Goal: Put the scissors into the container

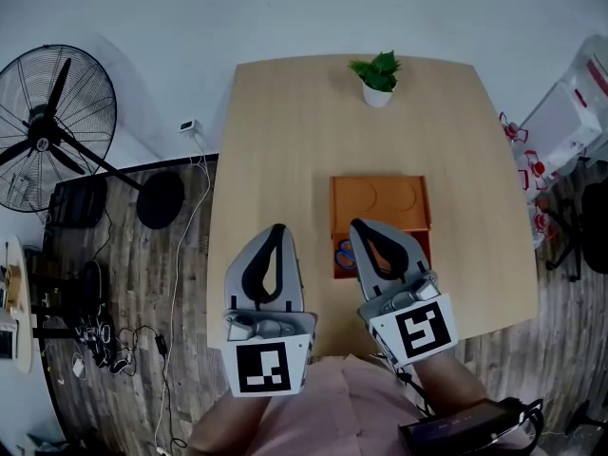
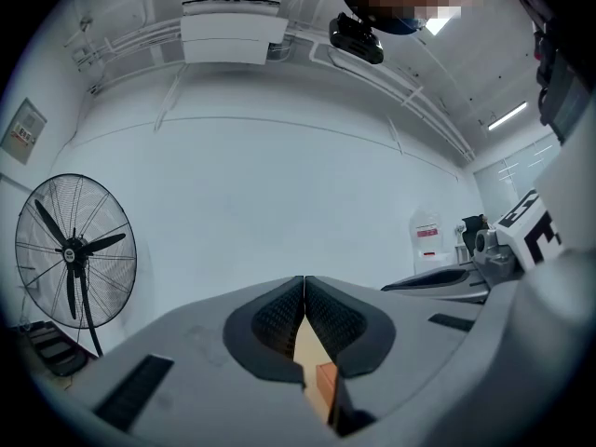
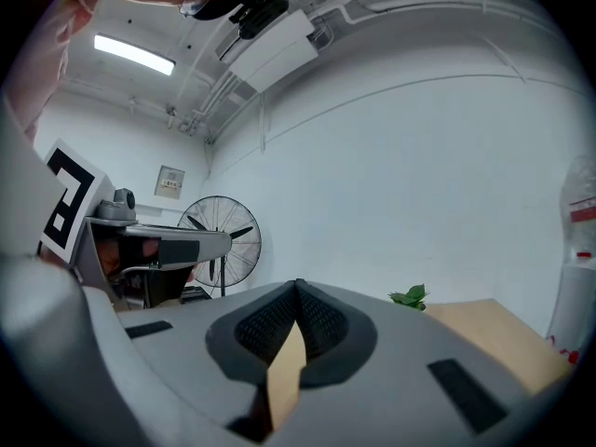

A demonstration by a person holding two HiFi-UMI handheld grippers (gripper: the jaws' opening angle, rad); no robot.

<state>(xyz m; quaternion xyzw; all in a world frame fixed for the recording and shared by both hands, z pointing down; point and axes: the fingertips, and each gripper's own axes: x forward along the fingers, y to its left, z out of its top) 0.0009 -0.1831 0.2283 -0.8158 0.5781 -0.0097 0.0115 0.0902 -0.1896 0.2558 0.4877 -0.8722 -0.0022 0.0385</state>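
- Left gripper (image 2: 304,283): jaws squeezed fully together, tips touching, nothing held. It hangs over the near part of the table (image 1: 285,131).
- Right gripper (image 3: 297,288): same deal, pinched closed and empty. You only see a sliver of tabletop through the gap lower down.
- The orange container (image 1: 380,202) sits right under and just ahead of the right gripper's tip, off to the right of the left gripper.
- The scissors (image 1: 344,253) look like they're in the container's near-left corner, tucked just left of the right gripper's jaws. Only a bit of blue and orange peeks out, so I can't tell how they lie.
- Potted plant (image 1: 377,76) is well ahead of the right gripper, at the far table edge.
- Fan (image 1: 52,126) is way off to the left of the left gripper, on the floor.
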